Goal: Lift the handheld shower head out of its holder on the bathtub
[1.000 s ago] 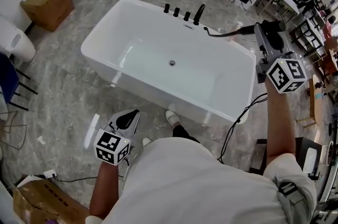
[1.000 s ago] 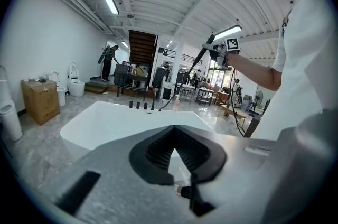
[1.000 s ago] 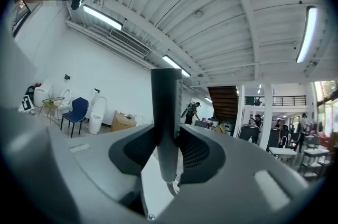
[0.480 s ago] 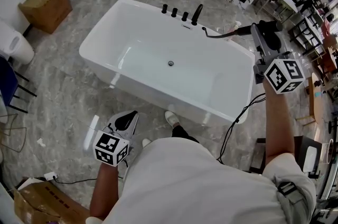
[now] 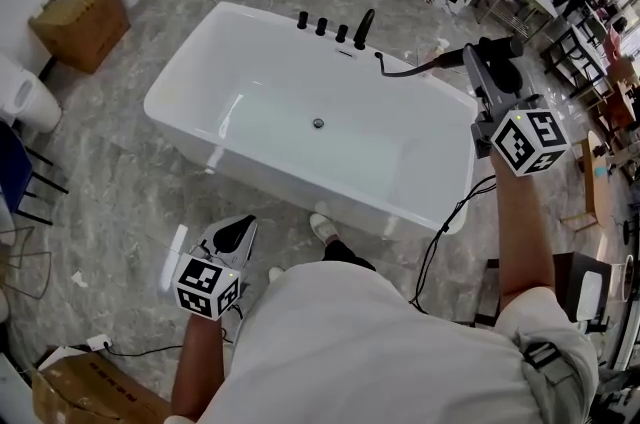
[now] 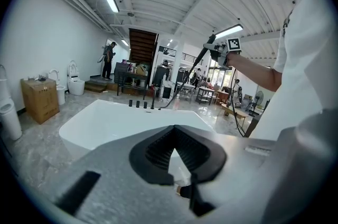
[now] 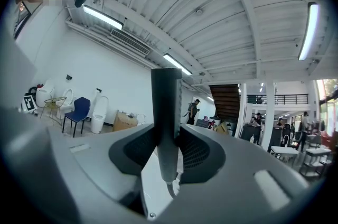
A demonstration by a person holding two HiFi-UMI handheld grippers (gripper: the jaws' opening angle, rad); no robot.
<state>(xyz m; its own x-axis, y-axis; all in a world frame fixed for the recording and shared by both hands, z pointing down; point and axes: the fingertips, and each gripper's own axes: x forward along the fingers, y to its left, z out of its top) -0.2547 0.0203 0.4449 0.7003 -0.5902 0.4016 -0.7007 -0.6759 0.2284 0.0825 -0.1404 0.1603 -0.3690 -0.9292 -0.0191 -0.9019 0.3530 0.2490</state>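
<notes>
Right gripper [image 5: 496, 55]: jaws closed on the handle of the handheld shower head [image 5: 462, 59]. In the right gripper view the grey handle stands upright between the two black pads, which press on it from both sides.

Shower head is off the bathtub [image 5: 260, 52], held in the air past the tub's far right corner. Its black hose [image 5: 400, 70] runs in a shallow curve from the handle to the tub deck, just beside the black spout [image 5: 365, 25]. Three black tap knobs [image 5: 321, 26] sit in a row left of the spout on the same far edge.

Left gripper [image 5: 232, 234]: jaws together, nothing between them. It hangs low on my left, over the marble floor [image 5: 110, 182], on the near side of the tub and well apart from its near rim.

Open room: tub basin empty down to the drain [image 5: 318, 123]. Bare floor along the tub's left and near edges. A cardboard box [image 5: 72, 20] stands well off the left corner. A black cable [image 5: 445, 230] runs down near the tub's near right corner, below my right arm.
</notes>
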